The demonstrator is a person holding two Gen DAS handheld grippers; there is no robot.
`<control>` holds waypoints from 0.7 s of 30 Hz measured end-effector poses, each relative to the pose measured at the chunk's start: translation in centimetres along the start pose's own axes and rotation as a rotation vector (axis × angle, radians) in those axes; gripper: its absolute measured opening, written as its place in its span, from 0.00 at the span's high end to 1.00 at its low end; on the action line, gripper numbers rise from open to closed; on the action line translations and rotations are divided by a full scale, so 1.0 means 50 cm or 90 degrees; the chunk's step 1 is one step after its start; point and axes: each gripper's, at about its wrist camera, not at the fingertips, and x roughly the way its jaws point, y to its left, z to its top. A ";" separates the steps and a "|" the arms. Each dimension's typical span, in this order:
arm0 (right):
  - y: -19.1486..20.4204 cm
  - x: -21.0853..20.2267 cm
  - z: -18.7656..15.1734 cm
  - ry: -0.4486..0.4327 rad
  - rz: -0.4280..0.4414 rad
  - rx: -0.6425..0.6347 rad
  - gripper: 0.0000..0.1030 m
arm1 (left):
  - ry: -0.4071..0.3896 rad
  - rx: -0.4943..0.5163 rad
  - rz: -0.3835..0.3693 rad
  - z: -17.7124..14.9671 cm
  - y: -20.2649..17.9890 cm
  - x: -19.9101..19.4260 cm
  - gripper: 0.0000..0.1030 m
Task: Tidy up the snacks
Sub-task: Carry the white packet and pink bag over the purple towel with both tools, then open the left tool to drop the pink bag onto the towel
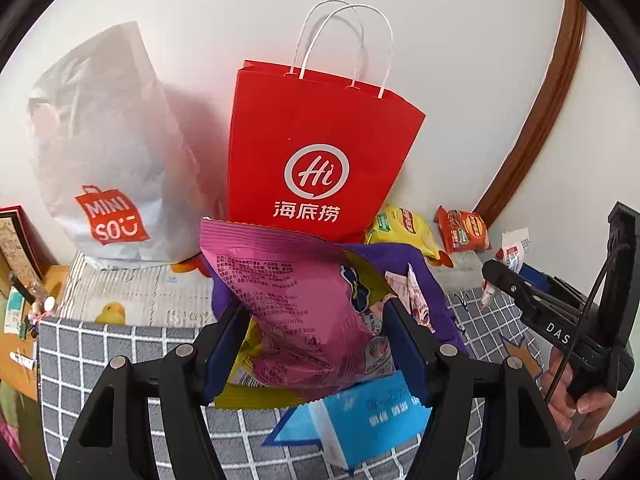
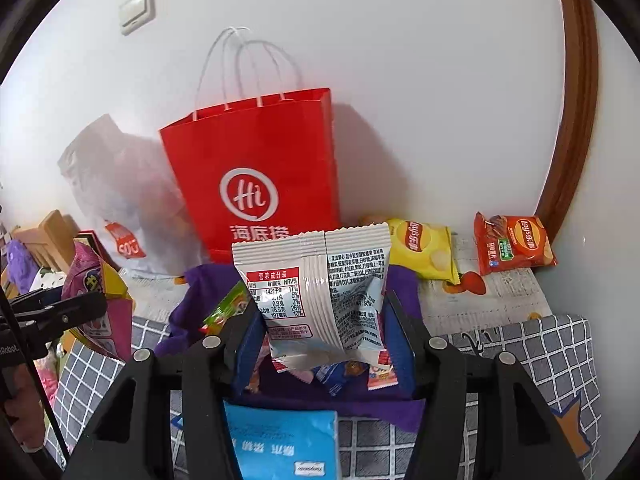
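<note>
The red Haidilao paper bag stood against the wall. The left gripper pinched a pink snack packet; the right gripper pinched a white candy packet. Both packets hung above the purple cloth, apparently mid-transfer; next, each likely needed lifting over the bag's rim.

**Left wrist view: pink packet clamped above purple cloth**

The left gripper is closed on a pink snack packet, held tilted above a purple cloth. A light-blue pack lies nearest. A red paper bag stands upright against the far wall, a white plastic bag to its left. Yellow and orange chip packets lie far right. The right gripper enters from the right; its jaw state cannot be judged.
</note>
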 end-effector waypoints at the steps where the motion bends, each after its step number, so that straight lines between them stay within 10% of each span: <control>1: -0.005 0.007 0.004 0.002 -0.001 0.003 0.46 | 0.001 -0.001 -0.002 0.005 0.000 0.007 0.35; 21: -0.041 0.180 0.019 0.063 0.003 -0.009 0.46 | 0.060 -0.020 0.009 0.057 0.049 0.187 0.35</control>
